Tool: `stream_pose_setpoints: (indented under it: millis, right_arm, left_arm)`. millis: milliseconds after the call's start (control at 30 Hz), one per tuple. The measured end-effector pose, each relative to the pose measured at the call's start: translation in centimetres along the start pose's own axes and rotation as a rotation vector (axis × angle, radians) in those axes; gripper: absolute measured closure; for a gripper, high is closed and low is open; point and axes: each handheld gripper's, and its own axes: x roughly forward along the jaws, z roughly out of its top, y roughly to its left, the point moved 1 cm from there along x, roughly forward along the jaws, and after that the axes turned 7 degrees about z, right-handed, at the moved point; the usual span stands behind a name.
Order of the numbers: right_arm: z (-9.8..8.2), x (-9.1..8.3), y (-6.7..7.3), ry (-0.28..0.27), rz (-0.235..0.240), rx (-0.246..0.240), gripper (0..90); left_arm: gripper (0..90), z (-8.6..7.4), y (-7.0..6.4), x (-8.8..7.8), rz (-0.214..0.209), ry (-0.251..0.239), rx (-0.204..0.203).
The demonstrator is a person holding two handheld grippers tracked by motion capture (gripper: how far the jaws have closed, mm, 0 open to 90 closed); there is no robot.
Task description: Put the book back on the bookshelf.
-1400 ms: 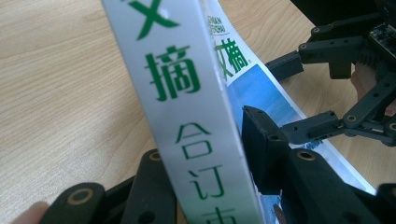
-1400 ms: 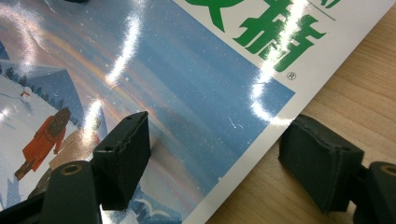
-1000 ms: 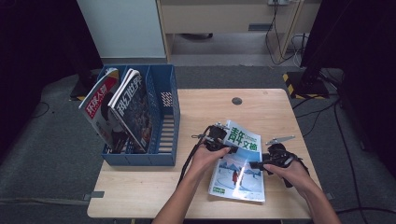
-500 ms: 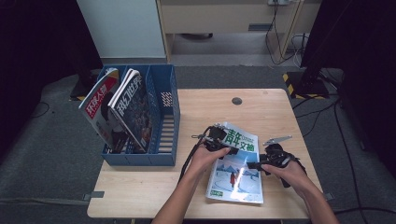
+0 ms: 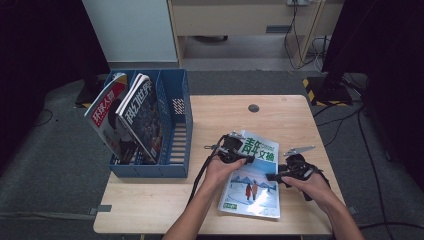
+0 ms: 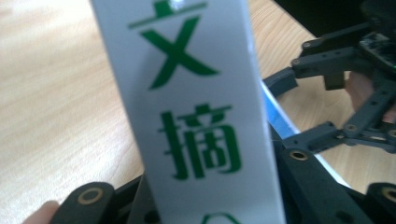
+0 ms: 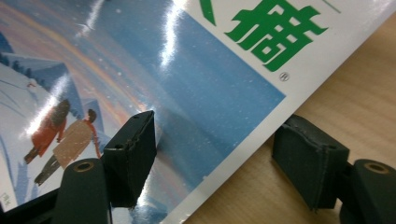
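1. I see the magazine (image 5: 251, 187) lying on the wooden table (image 5: 165, 200), near the front edge (its cover has green letters and two small people in snow).
2. My left gripper (image 5: 239, 155) is at the magazine's top left corner. Its jaws have just been closing, and the white cover strip (image 6: 196, 116) sits between them. I cannot tell if the pads press it yet.
3. My right gripper (image 5: 274, 176) is at the magazine's right edge. Its jaws stand apart, one pad (image 7: 133, 154) on the cover and one on the bare table, so it grips nothing.
4. The blue rack (image 5: 172, 150) stands at the table's left with two magazines (image 5: 127, 117) leaning in it.
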Motion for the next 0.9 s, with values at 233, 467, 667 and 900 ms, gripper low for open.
stream_pose_setpoints:
  millis: [233,467,667,900]
  right_arm:
    - [0.8,-0.9,0.4,-0.076,-0.019,-0.028,21.2]
    - [1.2,-1.4,0.4,-0.111,-0.025,-0.037,17.9]
    - [1.3,-1.4,0.5,-0.11,-0.023,-0.039,17.4]
    - [1.7,-1.1,0.7,-0.114,-0.019,-0.043,17.5]
  left_arm:
    - [71.1,0.7,-1.5,-1.5,-0.001,-0.07,0.091]
    - [71.6,1.4,-1.6,-2.8,0.006,-0.155,0.124]
    - [71.9,1.9,-1.3,-3.3,0.012,-0.187,0.142]
    - [72.1,2.2,-1.4,-4.0,0.012,-0.217,0.161]
